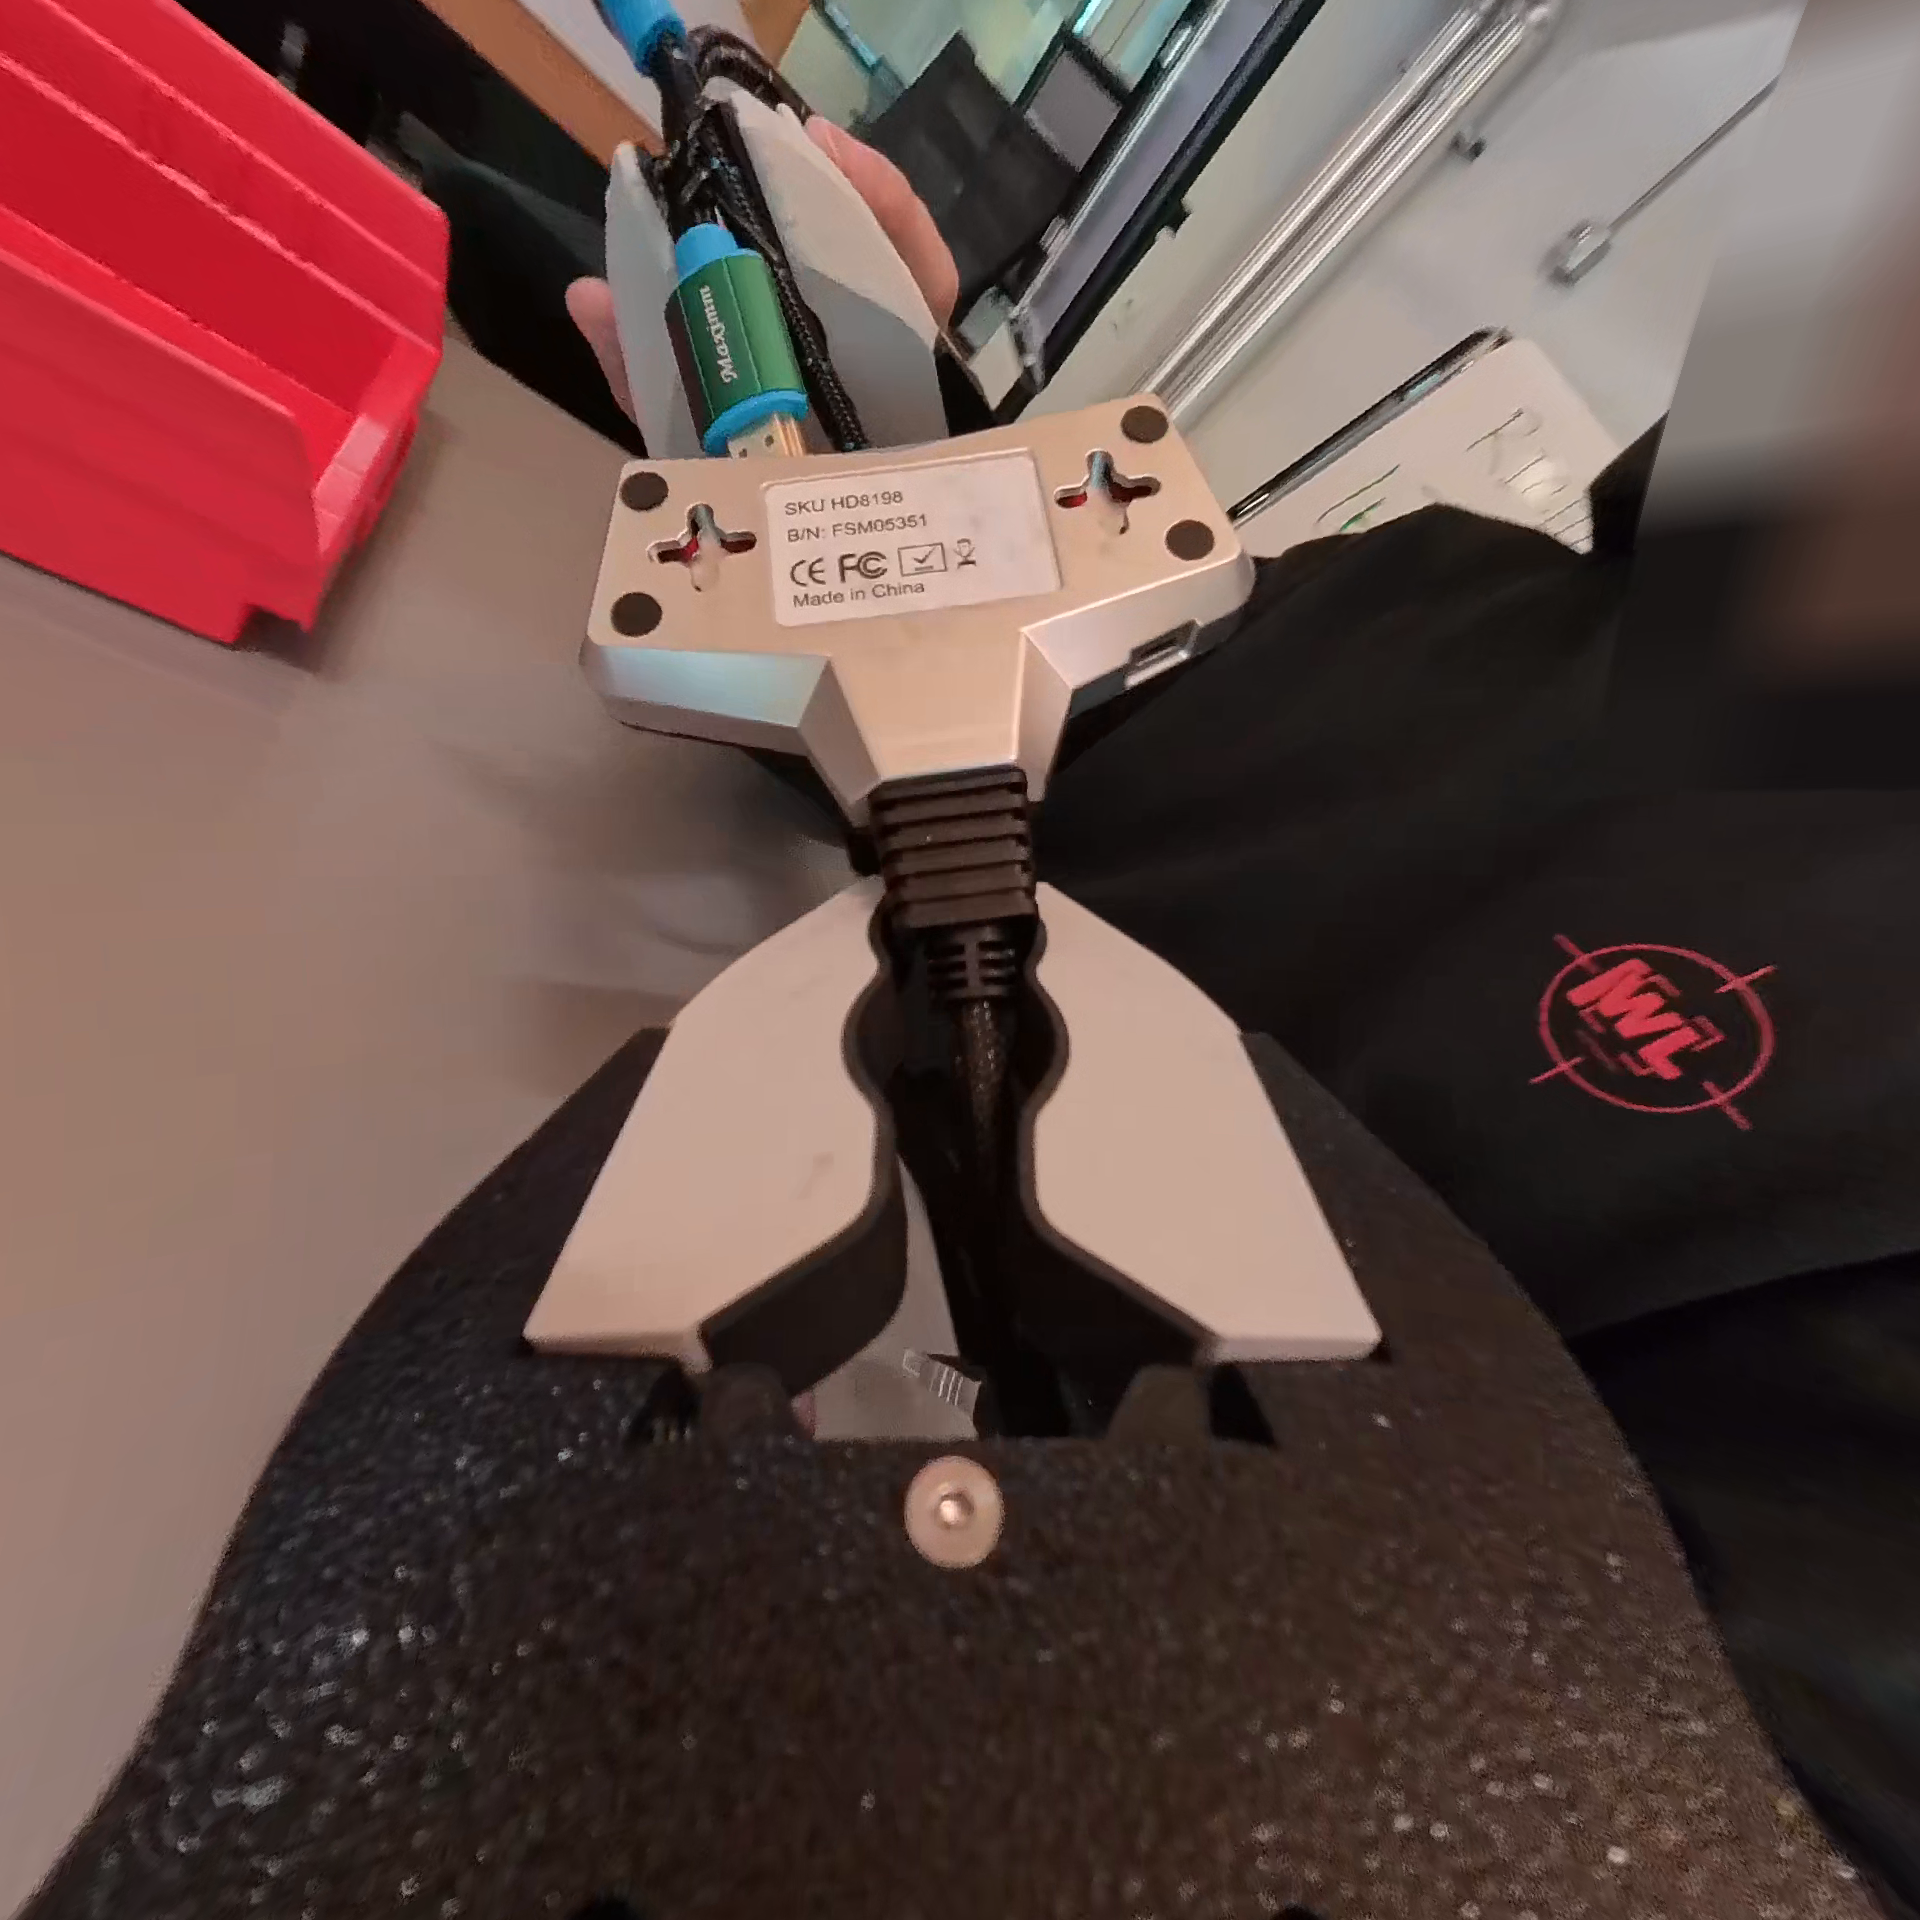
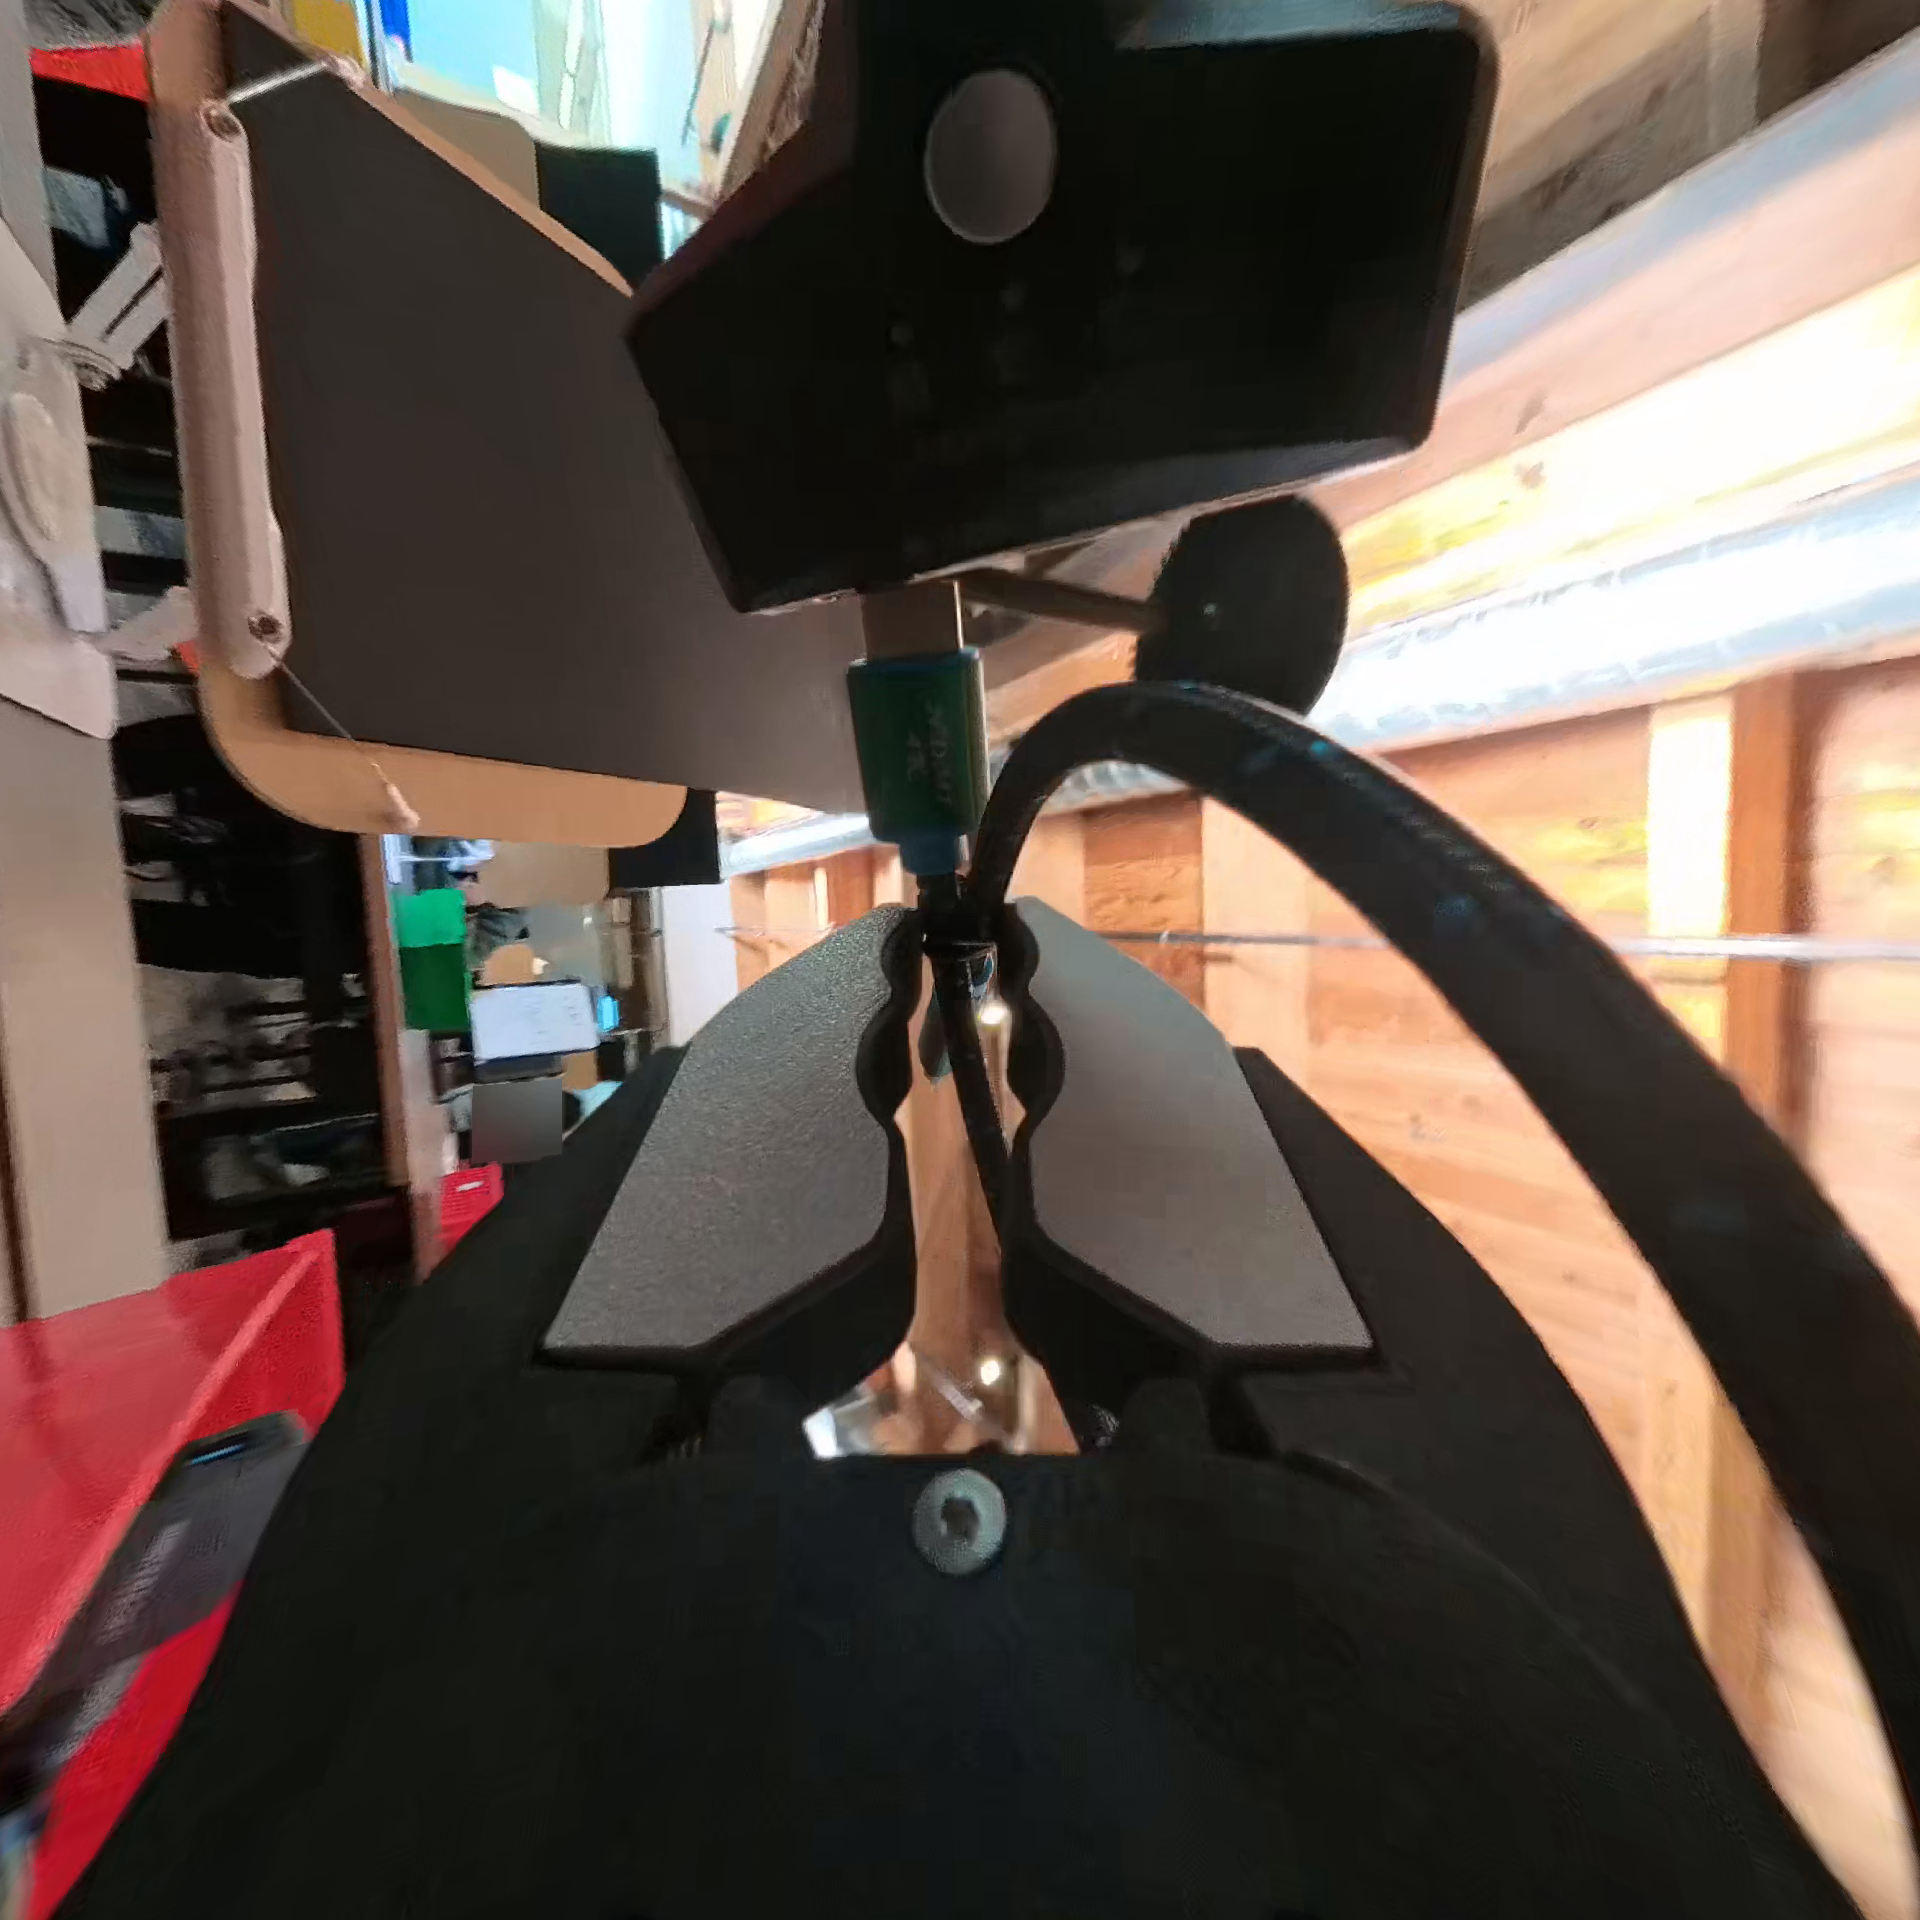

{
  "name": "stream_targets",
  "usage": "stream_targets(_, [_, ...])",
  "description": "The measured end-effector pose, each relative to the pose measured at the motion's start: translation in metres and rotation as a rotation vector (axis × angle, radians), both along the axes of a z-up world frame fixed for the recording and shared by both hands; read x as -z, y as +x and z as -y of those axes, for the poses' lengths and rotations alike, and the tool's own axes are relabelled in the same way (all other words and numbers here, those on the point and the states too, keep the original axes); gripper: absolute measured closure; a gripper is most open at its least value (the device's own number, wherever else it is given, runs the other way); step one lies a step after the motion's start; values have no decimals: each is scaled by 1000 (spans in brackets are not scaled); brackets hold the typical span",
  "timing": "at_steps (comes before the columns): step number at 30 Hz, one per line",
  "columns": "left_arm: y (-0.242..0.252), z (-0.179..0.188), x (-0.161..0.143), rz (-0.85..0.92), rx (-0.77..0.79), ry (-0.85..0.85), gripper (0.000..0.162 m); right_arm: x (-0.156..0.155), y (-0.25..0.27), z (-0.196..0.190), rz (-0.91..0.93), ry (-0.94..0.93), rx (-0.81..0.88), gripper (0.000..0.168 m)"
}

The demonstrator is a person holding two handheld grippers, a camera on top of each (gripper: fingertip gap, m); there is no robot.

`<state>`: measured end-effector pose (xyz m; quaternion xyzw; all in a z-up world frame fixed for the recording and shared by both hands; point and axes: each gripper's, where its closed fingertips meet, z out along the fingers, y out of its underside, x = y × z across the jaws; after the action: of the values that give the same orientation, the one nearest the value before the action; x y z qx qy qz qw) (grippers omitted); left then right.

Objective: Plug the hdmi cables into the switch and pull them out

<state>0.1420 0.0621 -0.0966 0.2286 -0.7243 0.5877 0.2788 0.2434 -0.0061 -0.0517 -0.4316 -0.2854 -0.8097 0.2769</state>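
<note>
The silver HDMI switch (image 1: 914,582) is held upside down, its labelled underside facing me. My left gripper (image 1: 956,914) is shut on the black ribbed cable boot (image 1: 954,852) at the switch's near end. Beyond it, my right gripper (image 1: 727,156) is shut on the braided cable just behind a green HDMI plug (image 1: 738,353). The plug's gold tip (image 1: 769,438) meets the switch's far edge. In the right wrist view, my right gripper (image 2: 961,935) pinches the cable below the green plug (image 2: 920,758). Its metal tip (image 2: 914,623) touches the black switch (image 2: 1039,312); the depth is hidden.
A red bin (image 1: 187,312) stands on the grey table (image 1: 260,935) to the left. A black garment with a red logo (image 1: 1455,935) lies to the right. A hand (image 1: 904,218) shows behind the right gripper. A braided cable loop (image 2: 1455,935) arcs to the right.
</note>
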Motion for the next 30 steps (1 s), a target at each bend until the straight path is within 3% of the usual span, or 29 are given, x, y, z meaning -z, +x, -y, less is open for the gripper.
stream_targets(10, [-9, 0, -27, -108, 68, -297, 145, -43, -13, -11, 283, -184, -31, 155])
stream_targets(24, [-14, -14, -37, 12, 10, -382, 145, -55, -23, -25, 296, -175, -48, 155])
stream_targets(30, [-15, -12, -32, 1, 16, -327, 145, -56, -20, -29, 281, -183, -41, 155])
